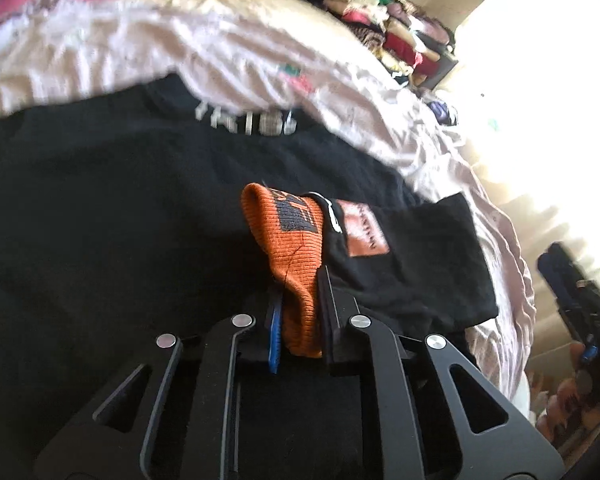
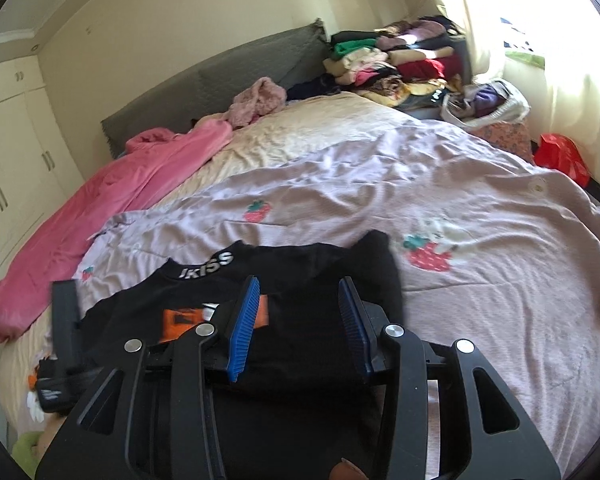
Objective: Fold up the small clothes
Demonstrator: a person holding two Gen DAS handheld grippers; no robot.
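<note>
A small black top [image 1: 120, 200] with white letters on its collar [image 1: 246, 122] lies spread on the bed. My left gripper [image 1: 300, 292] is shut on the top's orange ribbed cuff [image 1: 296, 240], which stands up between the pads. The black sleeve [image 1: 420, 264] with an orange patch [image 1: 366, 232] trails off to the right of it. In the right wrist view my right gripper [image 2: 300, 284] hangs open just over the same black top [image 2: 376, 264], blue pads [image 2: 244, 320] apart, with nothing pinched. The orange print [image 2: 180, 320] shows to the left of its left finger.
The top rests on a lilac strawberry-print sheet [image 2: 480, 320]. A pink blanket [image 2: 100, 220] runs along the left side, and a stack of folded clothes [image 2: 400, 64] fills the far corner by the window. A red bag [image 2: 560, 156] sits at the bed's right edge.
</note>
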